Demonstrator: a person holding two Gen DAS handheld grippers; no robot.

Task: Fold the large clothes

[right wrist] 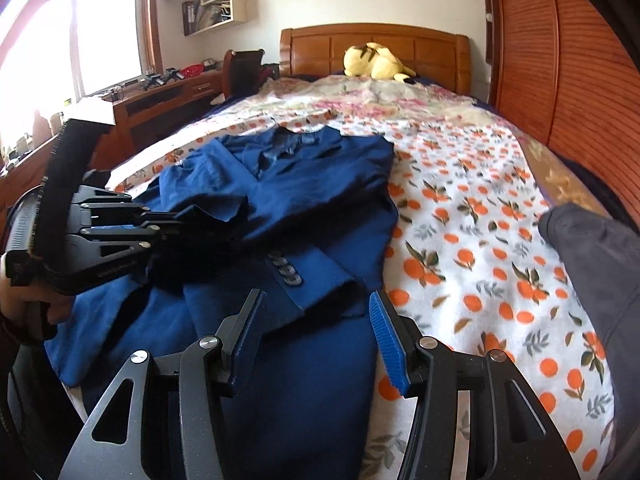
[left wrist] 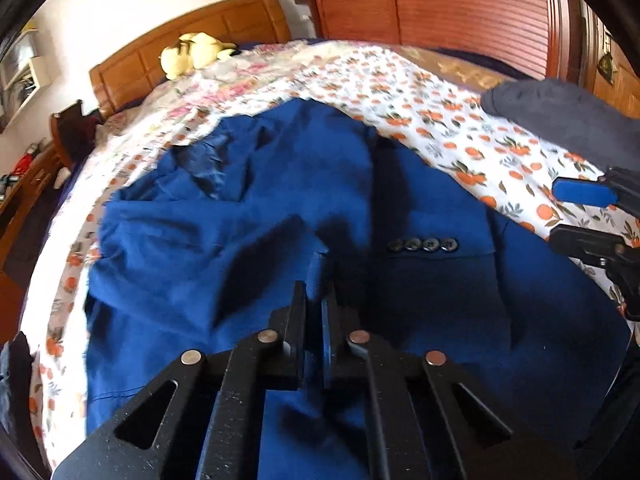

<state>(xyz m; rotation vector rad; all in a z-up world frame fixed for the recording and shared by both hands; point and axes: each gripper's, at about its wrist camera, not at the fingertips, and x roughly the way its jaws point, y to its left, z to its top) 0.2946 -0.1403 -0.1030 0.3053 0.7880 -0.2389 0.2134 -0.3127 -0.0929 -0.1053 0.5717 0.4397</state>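
Two grippers work over the blue jacket (right wrist: 304,208), which lies lengthwise on the bed (right wrist: 480,216), collar toward the headboard (right wrist: 376,48). Nearest the jacket's hem, the right gripper (right wrist: 316,340) hangs half spread, holding nothing. Further along, beside the cuff buttons (left wrist: 424,245), the left gripper (left wrist: 314,308) is pressed together, pinching a fold of jacket cloth.

A yellow plush toy (right wrist: 376,66) lies against the brown wooden headboard (right wrist: 320,50) at the far end of the bed. An orange-printed white bedsheet (right wrist: 480,240) covers the mattress, with a dark grey cloth (right wrist: 592,256) at its right edge. White wall shelves (right wrist: 218,4) hang beside the window.
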